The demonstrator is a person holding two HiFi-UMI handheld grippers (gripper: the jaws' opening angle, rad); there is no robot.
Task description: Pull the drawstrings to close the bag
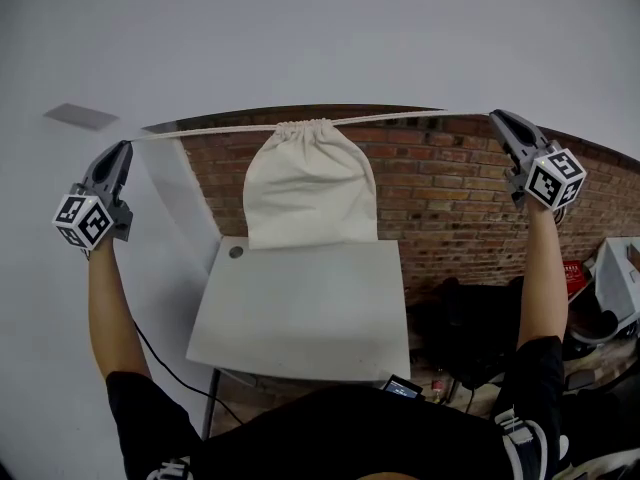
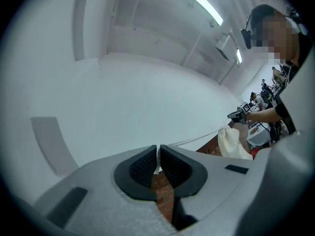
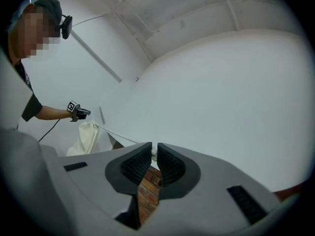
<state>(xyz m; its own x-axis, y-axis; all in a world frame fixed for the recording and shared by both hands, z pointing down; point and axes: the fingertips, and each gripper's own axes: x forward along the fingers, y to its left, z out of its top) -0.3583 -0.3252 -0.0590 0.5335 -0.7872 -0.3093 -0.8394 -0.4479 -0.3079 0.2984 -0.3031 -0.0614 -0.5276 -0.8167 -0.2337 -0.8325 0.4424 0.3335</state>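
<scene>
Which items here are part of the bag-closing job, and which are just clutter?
Job: cloth bag; left drawstring, pinched in left tool; right drawstring, pinched in right tool.
Lying about: table, black device at its near edge, black cable, brick wall.

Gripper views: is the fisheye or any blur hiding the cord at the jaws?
Left gripper view: strong fisheye with dark corners, yet sharp; the left gripper pinches the drawstring. Right gripper view: same bending, the right gripper clamps the drawstring clearly. Head view: evenly lit, the bag crisp, edges curved.
</scene>
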